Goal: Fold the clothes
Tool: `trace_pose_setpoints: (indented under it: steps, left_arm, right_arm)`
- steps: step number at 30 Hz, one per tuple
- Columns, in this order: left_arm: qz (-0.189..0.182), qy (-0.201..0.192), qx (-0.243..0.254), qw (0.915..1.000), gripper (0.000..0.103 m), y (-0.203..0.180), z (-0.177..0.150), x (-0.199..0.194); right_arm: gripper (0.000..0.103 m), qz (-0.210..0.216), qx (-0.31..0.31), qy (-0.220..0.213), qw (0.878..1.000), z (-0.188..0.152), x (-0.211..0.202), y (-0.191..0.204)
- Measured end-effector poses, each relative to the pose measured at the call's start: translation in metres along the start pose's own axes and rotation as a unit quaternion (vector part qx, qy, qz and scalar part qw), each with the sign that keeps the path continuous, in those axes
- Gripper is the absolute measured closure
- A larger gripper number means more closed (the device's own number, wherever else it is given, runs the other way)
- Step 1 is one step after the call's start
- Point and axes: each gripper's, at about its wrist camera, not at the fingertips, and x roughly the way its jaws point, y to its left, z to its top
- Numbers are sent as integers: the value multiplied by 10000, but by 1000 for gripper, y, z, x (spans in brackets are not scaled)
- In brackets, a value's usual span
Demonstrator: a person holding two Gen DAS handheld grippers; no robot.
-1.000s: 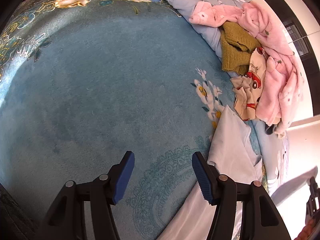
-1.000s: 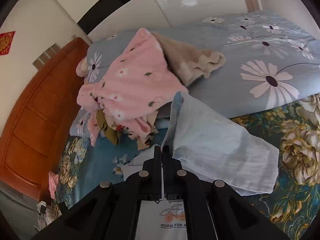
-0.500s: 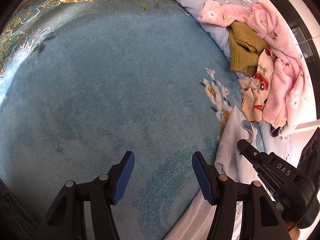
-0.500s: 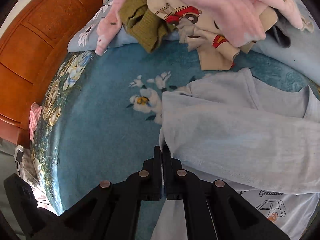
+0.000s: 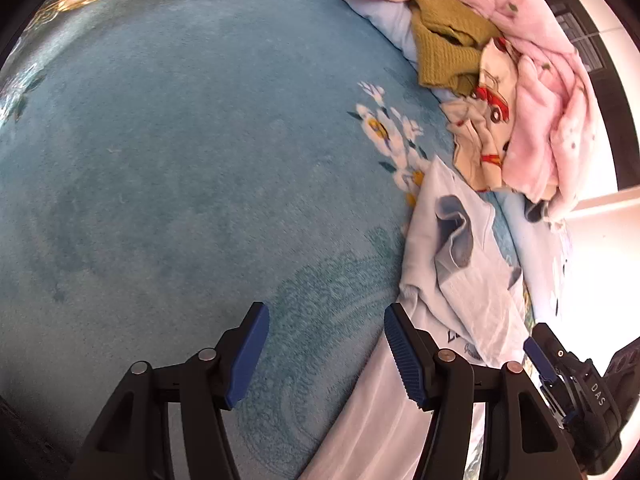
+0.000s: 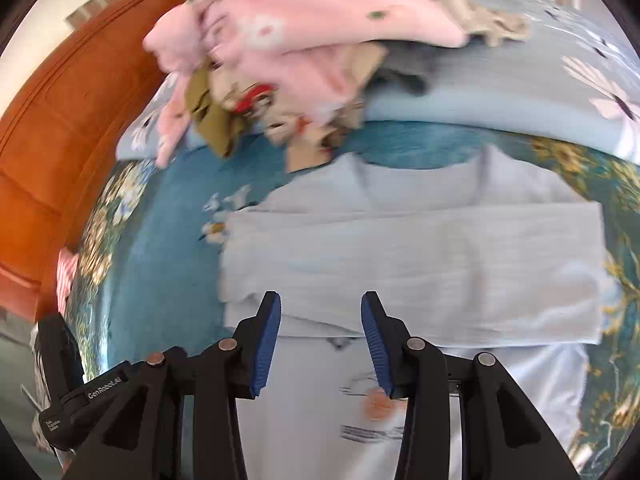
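A pale blue shirt with a small car print lies on the teal blanket, one sleeve folded flat across its chest. My right gripper hovers over the shirt's lower part, its jaws opening, nothing between the blue pads. In the left wrist view the same shirt lies at the right, rumpled at the sleeve. My left gripper stands open above the bare blanket just left of the shirt's edge, holding nothing. The right gripper shows at the lower right corner there.
A heap of clothes lies beyond the shirt: a pink fleece, an olive knit and a cream car-print piece. A pale blue daisy quilt runs behind. An orange wooden headboard stands at the left.
My right gripper came down with the sleeve, laid it across the shirt and let go; its jaws now stand apart. The left gripper drifted slightly toward the shirt, still open.
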Motion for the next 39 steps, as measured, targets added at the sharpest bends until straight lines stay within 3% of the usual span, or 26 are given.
trace_pose_setpoints:
  steps: [3,6,12,17,21,30,34,39]
  left_arm:
    - [-31,238,346,9991,39,-14,-7,8]
    - [55,392,617,9973,39,-23,-16,10]
    - [388,729,925,9923,39,-29,-32,17]
    - [274,1001,905,9905,39,-26,-39,23]
    - [-29,1084,616,9922,39,-17,-41,19]
    - [-222,1509,323,9878,41,-6,-54,15]
    - [-215,1546,308,9873,43,-4,-57,10]
    - [-178,1565,190,9873,58,3,-60,3]
  right_arm:
    - [59,-465,887,-21,9950,-13,-30,-79]
    - [59,-962,1679,-37,9811,-43,-59,-148]
    - [59,-1158,2407,118,9636,-104,-81,-205]
    - [59,-778,2303,476,9688,-121,-69,-205]
    - [59,-476,2283,462,9713,-133,-66,-207]
    - [60,894,2232,740,9678,-172,-75,-222]
    - [71,1280,2384,658,9604,-180,-74,-222]
    - [90,1474,2365,681,9580,-175,-65,-218]
